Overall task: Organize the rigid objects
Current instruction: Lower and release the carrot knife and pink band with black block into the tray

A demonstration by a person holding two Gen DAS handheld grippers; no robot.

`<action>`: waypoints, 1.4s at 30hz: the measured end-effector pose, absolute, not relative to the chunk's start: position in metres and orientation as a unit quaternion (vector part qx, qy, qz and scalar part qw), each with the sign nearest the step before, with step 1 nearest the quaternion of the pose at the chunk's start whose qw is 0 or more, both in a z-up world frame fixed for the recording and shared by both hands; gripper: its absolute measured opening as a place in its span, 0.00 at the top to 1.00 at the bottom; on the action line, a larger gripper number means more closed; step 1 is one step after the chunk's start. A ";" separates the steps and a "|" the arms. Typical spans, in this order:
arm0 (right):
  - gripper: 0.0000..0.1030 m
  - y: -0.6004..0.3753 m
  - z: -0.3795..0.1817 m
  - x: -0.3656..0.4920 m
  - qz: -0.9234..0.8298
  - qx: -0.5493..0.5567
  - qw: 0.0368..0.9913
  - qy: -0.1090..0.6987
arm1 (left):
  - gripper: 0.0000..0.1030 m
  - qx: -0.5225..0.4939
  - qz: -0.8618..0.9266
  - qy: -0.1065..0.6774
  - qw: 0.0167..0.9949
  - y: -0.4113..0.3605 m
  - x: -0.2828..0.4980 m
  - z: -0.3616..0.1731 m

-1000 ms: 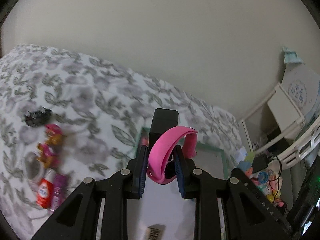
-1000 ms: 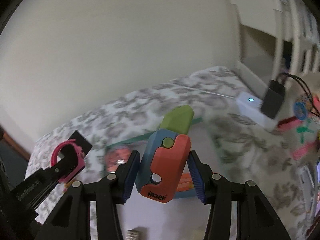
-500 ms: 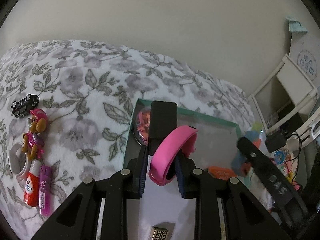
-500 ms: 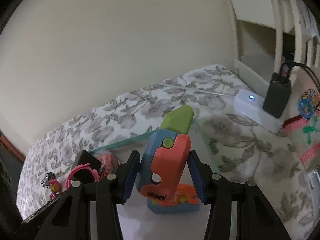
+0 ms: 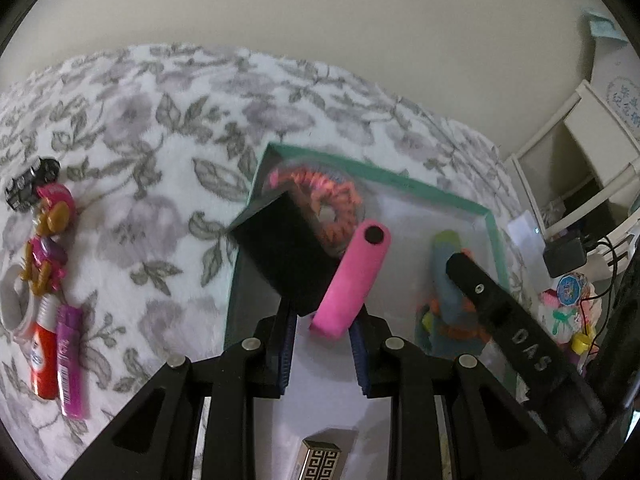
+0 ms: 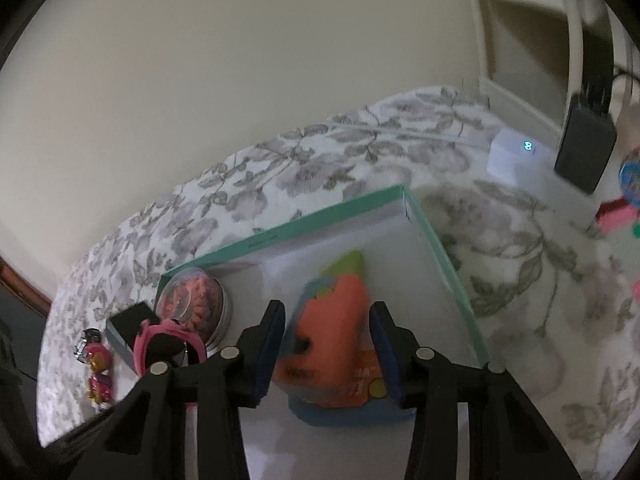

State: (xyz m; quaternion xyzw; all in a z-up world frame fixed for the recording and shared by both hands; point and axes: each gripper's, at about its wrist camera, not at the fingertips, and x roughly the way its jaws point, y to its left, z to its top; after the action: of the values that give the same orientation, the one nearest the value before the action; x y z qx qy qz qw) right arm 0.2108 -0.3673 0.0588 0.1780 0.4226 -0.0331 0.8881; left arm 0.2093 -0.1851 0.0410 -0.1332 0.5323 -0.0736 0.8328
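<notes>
**Floral blanket with a teal tray and a row of small toys**

A white fleece blanket [image 5: 168,128] printed with grey flowers and leaves covers the surface. In the left wrist view, a teal-rimmed tray [image 5: 400,182] lies on it toward 3 o'clock. At 9 o'clock a line of small things rests on the fabric: a black toy car [image 5: 28,184], a pink-and-brown figurine [image 5: 50,236], a red-and-white tube [image 5: 43,354] touching a purple tube [image 5: 71,360], and a white ring [image 5: 11,308]. A white box [image 6: 516,156] sits at 2 o'clock in the right wrist view.
</notes>
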 end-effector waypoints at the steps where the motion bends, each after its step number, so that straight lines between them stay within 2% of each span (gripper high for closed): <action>1: 0.55 -0.368 0.057 0.211 -0.031 0.181 0.887 0.424 | 0.74 -0.136 -0.073 0.536 0.830 -0.184 0.210 0.038; 16: 0.54 -0.355 0.058 0.213 -0.028 0.142 0.860 0.489 | 0.74 -0.162 -0.071 0.550 0.816 -0.176 0.211 0.030; 25: 0.54 -0.352 0.061 0.211 -0.038 0.122 0.858 0.498 | 0.74 -0.154 -0.065 0.556 0.814 -0.179 0.215 0.030; 28: 0.53 -0.353 0.069 0.209 -0.037 0.124 0.859 0.495 | 0.71 -0.154 -0.060 0.559 0.812 -0.178 0.216 0.032; 33: 0.52 -0.354 0.087 0.203 -0.045 0.115 0.869 0.479 | 0.60 -0.153 -0.055 0.554 0.816 -0.175 0.215 0.042; 42: 0.52 -0.356 0.115 0.195 -0.050 0.110 0.886 0.447 | 0.52 -0.162 -0.054 0.528 0.832 -0.166 0.212 0.071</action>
State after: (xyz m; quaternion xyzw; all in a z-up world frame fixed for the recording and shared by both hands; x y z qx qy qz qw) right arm 0.1946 -0.3558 0.1147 0.1096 0.4472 -0.0504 0.8862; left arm 0.2117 -0.1662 0.0709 -0.1615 0.5276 -0.0543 0.8322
